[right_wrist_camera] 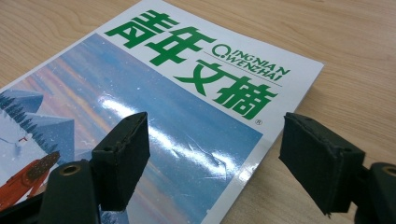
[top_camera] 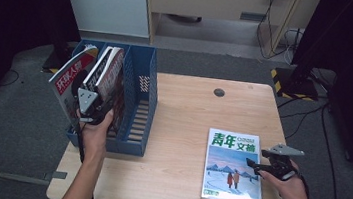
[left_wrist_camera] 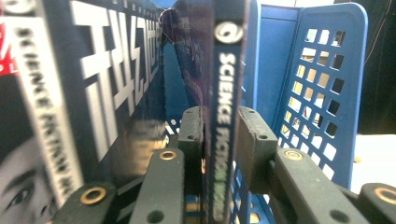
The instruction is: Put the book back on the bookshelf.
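A dark magazine (top_camera: 109, 72) with "Science Fiction World" on its spine (left_wrist_camera: 226, 93) stands upright in the middle slot of a blue file holder (top_camera: 138, 105). My left gripper (top_camera: 96, 90) reaches in from the front. Its jaws (left_wrist_camera: 222, 135) flank the spine closely, with a thin gap at the left pad, so I read it as open. A green-titled magazine (top_camera: 232, 169) lies flat on the table at the right. My right gripper (top_camera: 252, 164) hovers open over that magazine's right edge (right_wrist_camera: 215, 158), one pad above the cover, the other above bare wood.
A red-covered magazine (top_camera: 68, 79) leans in the holder's left slot, and another dark cover (left_wrist_camera: 107, 84) stands just left of the gripped spine. The holder's right slot wall (left_wrist_camera: 322, 84) is perforated. The wooden table (top_camera: 183, 110) has a cable hole (top_camera: 219, 92) at the back.
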A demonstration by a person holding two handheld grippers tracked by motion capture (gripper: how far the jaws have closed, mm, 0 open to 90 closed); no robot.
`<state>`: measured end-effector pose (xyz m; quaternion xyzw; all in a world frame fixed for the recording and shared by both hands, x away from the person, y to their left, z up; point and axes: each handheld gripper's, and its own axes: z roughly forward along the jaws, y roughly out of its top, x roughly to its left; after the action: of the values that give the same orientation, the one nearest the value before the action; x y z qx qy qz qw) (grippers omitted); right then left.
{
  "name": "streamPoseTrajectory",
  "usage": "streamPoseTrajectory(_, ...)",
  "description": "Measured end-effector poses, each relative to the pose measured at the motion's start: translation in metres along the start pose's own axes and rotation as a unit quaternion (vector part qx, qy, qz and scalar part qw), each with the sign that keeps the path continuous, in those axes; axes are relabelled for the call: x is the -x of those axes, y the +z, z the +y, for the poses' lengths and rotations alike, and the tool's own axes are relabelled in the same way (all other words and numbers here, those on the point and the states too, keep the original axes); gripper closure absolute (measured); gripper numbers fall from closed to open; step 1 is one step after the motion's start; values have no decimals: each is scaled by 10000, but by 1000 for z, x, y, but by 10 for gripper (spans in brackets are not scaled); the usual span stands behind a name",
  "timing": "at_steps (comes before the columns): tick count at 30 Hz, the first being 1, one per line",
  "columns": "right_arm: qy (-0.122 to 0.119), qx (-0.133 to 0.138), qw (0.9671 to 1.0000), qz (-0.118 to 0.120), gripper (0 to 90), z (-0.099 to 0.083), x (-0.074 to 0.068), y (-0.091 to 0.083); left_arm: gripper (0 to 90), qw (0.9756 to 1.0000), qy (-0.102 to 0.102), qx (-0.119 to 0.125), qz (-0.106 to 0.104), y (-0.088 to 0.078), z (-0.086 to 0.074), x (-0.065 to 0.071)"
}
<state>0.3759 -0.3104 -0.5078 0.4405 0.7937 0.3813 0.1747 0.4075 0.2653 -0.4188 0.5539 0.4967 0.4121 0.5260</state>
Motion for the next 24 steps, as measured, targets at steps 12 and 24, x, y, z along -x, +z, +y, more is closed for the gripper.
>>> streamPoseTrajectory(12,-7,-53,10000,19,216,0,-2,0,676,9997,-221,-87,21,-17,-9,-3)
streamPoseTrajectory(24,-53,-77,10000,33,171,2,-4,2,621,9994,-161,-277,106,-36,-15,-8)
